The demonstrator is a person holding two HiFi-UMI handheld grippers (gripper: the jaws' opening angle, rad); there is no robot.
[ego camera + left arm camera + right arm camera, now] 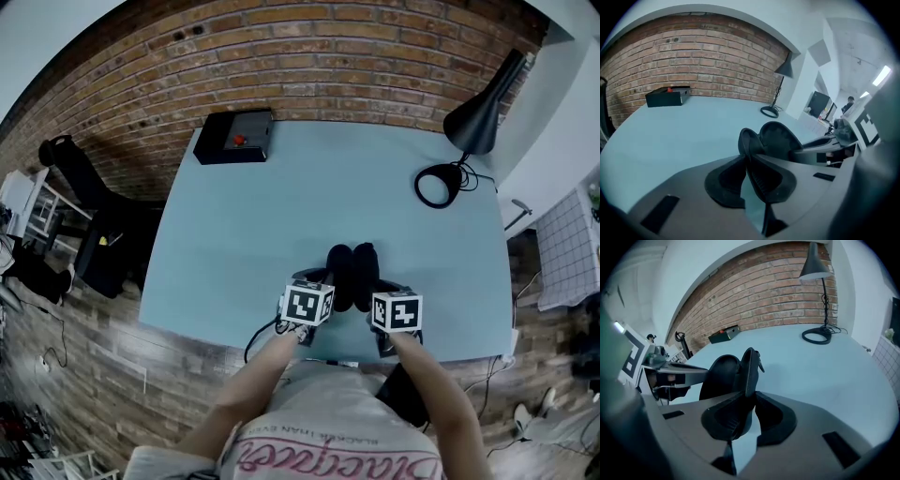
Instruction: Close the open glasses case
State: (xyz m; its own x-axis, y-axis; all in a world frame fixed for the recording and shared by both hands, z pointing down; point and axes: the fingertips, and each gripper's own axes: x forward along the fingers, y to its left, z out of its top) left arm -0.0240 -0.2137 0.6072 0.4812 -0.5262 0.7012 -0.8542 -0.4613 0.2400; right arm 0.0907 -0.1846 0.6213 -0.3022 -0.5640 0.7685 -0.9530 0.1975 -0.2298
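from the head view we see the open glasses case [352,270] upright at the near edge of the blue desk [281,216]. only the gripper views show the left tool [746,161] and right tool [751,401] each pinching one shell. a black lamp [473,122] and a brick wall [281,56] stand beyond.

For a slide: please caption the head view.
The left hand-held gripper and right hand-held gripper each pinch one half of the open black glasses case on a blue table.

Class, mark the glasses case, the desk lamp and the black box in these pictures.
glasses case [340,274]: head view, on its left shell.
desk lamp [480,120]: head view, on its black shade.
black box [221,141]: head view, on its top face.
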